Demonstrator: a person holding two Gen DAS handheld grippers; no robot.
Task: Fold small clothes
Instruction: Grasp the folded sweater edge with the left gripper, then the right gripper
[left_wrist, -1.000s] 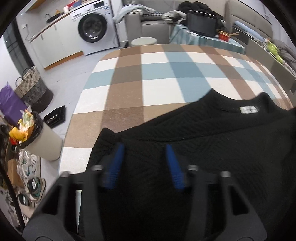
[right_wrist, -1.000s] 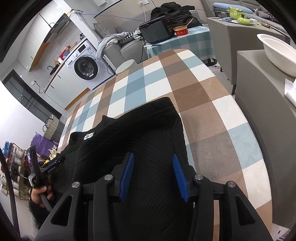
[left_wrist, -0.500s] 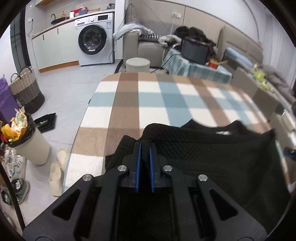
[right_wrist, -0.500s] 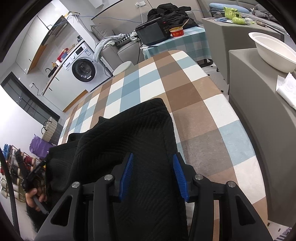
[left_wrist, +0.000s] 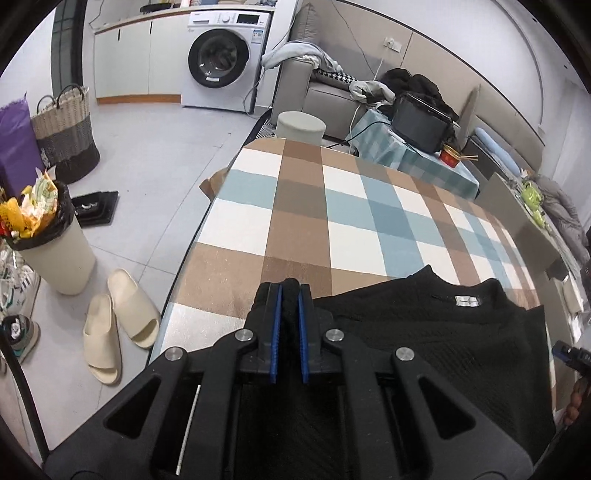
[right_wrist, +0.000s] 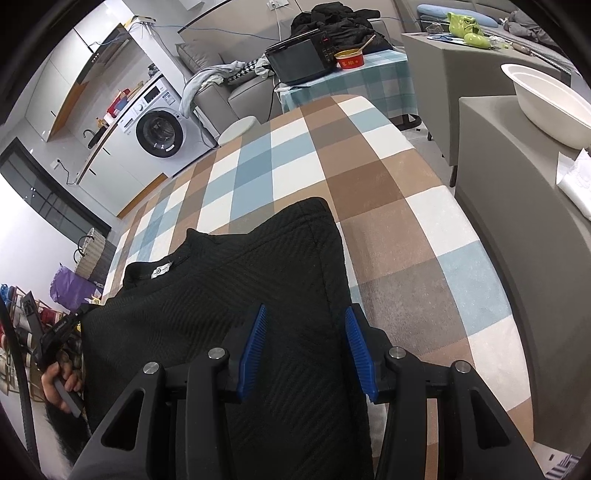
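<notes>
A black knit sweater (left_wrist: 424, 332) with a white neck label (left_wrist: 467, 301) lies on the table's checked cloth (left_wrist: 295, 221). My left gripper (left_wrist: 289, 291) is shut on a bunched edge of the sweater's left side and holds it raised above the cloth. In the right wrist view the sweater (right_wrist: 240, 295) spreads below my right gripper (right_wrist: 306, 310). Its blue fingers (right_wrist: 255, 343) stand apart over the sweater's right part, with the fabric's right edge near the right finger. A person's hand (right_wrist: 59, 380) holds the left gripper at the far left of that view.
On the floor left of the table are a lined waste bin (left_wrist: 48, 236), cream slippers (left_wrist: 118, 321) and a woven basket (left_wrist: 62, 133). A grey cabinet (right_wrist: 517, 221) bearing a white bowl (right_wrist: 550, 107) stands close on the right. A round stool (left_wrist: 301, 127) sits at the far end.
The left jaws closed on the sweater's left edge, then rose and swung, pulling that edge up and inward. The right gripper kept still, open over the sweater.
</notes>
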